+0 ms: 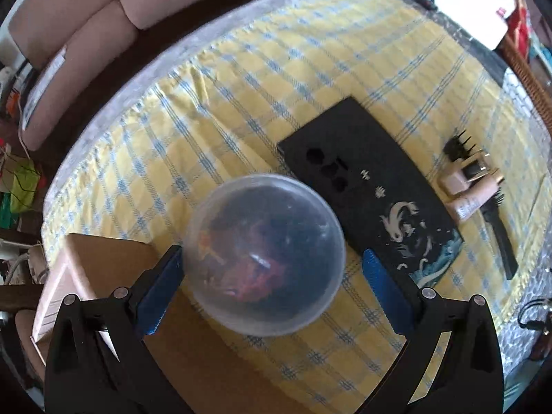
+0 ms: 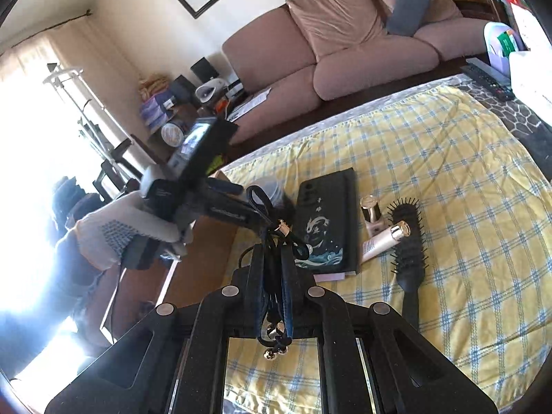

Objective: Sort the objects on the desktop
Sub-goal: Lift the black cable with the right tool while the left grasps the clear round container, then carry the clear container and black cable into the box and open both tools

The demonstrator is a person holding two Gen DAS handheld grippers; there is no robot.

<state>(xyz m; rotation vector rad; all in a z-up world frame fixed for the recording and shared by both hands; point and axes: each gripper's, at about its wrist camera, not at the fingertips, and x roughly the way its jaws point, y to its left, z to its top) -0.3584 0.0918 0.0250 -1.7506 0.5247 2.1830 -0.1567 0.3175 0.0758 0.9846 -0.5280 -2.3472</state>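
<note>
Clear plastic, the round tub (image 1: 264,255) sits between my wide-open left tool (image 1: 272,276) over the cardboard box (image 1: 103,262): light, slippery, best taken across its sides. My right tool (image 2: 276,258) is clamped on limp black cords (image 2: 272,227).

The left gripper (image 1: 272,269) points steeply down, jaws spread wide (gloved hand (image 2: 114,234) at frame left); the right gripper (image 2: 276,262) is clamped tight.

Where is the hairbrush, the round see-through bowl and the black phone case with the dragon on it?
hairbrush (image 2: 408,255): right wrist view, on the bristled head.
round see-through bowl (image 1: 264,255): left wrist view, on the middle of its dome.
black phone case (image 1: 376,186): left wrist view, on its plain black middle.
</note>
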